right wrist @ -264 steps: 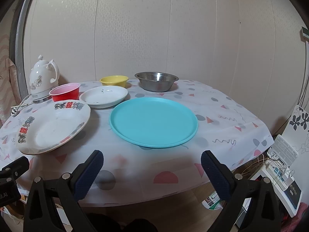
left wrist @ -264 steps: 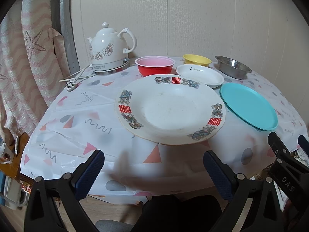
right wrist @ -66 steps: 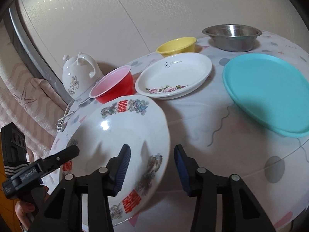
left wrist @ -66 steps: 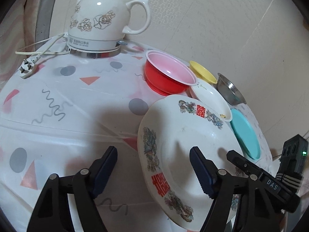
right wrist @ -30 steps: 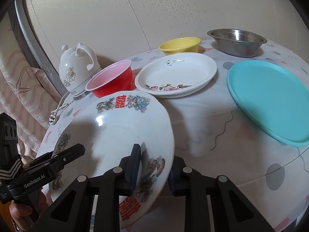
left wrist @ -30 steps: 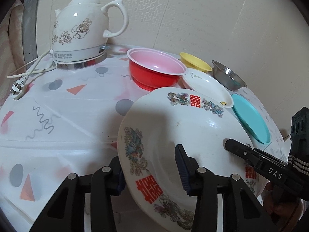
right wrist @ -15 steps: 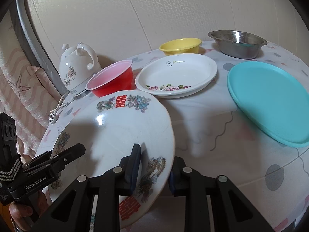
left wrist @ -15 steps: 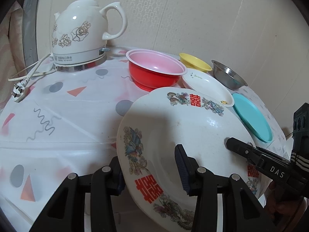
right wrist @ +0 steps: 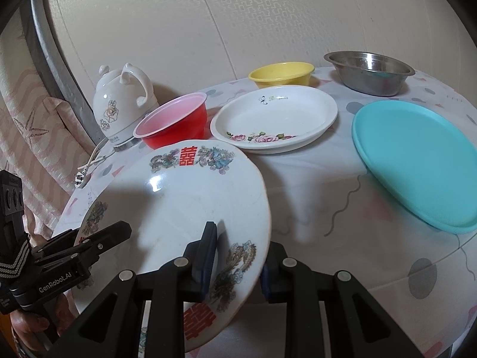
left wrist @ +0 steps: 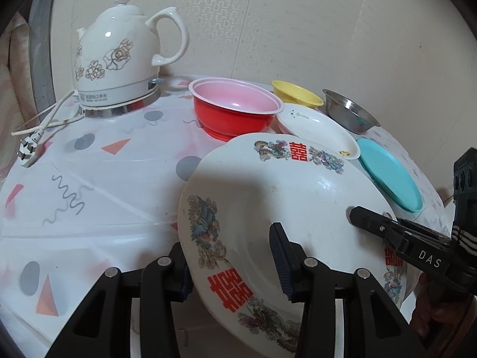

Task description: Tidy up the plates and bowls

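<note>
We clamp the big plate (left wrist: 283,208) between both grippers, left (left wrist: 232,264) on its near-left rim, right (right wrist: 237,258) on the opposite rim, tilted above the table (right wrist: 313,197); the teal plate (right wrist: 417,161) lies to its right.

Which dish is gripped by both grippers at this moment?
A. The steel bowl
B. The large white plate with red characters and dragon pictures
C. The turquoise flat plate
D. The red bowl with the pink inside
B: the large white plate has its rim between the jaws of the right gripper and of the left gripper, one at each side, while the other dishes sit untouched on the table.
</note>
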